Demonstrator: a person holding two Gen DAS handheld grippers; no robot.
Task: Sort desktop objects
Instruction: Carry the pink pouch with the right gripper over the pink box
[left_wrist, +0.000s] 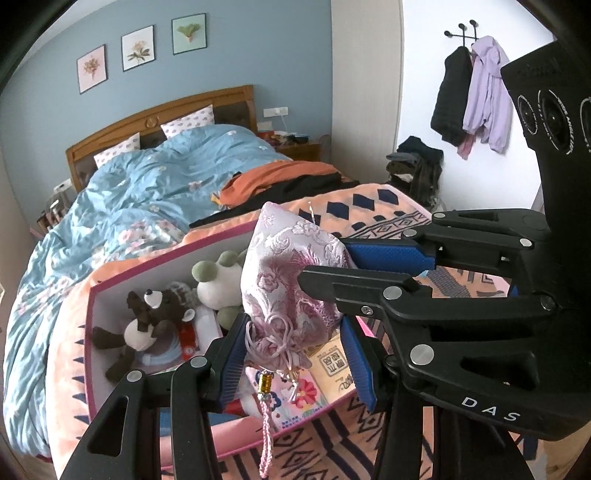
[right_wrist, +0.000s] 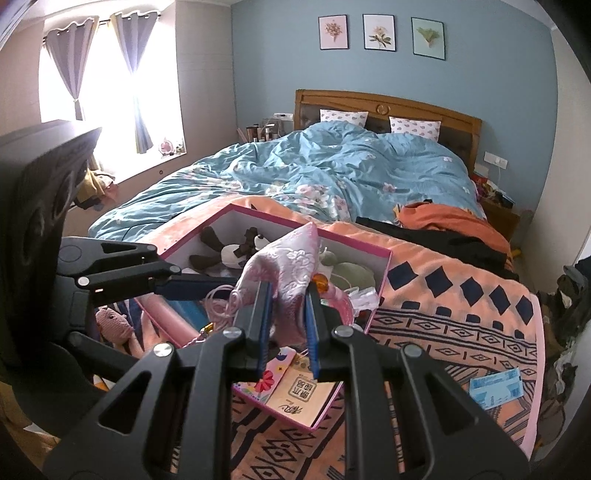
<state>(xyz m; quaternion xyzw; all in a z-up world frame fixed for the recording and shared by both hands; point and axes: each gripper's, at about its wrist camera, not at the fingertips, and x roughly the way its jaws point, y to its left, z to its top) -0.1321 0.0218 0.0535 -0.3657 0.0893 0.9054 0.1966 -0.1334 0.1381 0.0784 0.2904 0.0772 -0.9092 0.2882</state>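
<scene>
Between the blue pads of the left claw (left_wrist: 291, 354) hangs a pink brocade pouch (left_wrist: 288, 273), pinched at its gathered drawstring neck with the jaws part-way closed on it; the right claw (right_wrist: 287, 325), nearly shut, grips the same pouch by a fold of cloth at its other end, so both claws hold it together just above a pink-edged box (right_wrist: 384, 273). From the neck a pink tassel (left_wrist: 266, 435) with a gold bead dangles over the box's near wall. Inside the box lie a brown stuffed bear (left_wrist: 147, 325), a white and green soft toy (left_wrist: 218, 280), a flowered card (left_wrist: 306, 395) and a tan packet (right_wrist: 299, 402) with printed characters. The box rests on an orange patterned blanket (right_wrist: 461, 302) spread over the foot of a bed (right_wrist: 332, 170). Judging by this, sorting is well along: several things are already boxed, and the pouch has yet to be lowered in and let go. Only the right wrist view shows what seems left outside, a blue and white packet (right_wrist: 496, 387) on the blanket and a small pink knitted toy (right_wrist: 112, 321) beside the box. Only the left wrist view shows the tassel's full length and the bear's face.
</scene>
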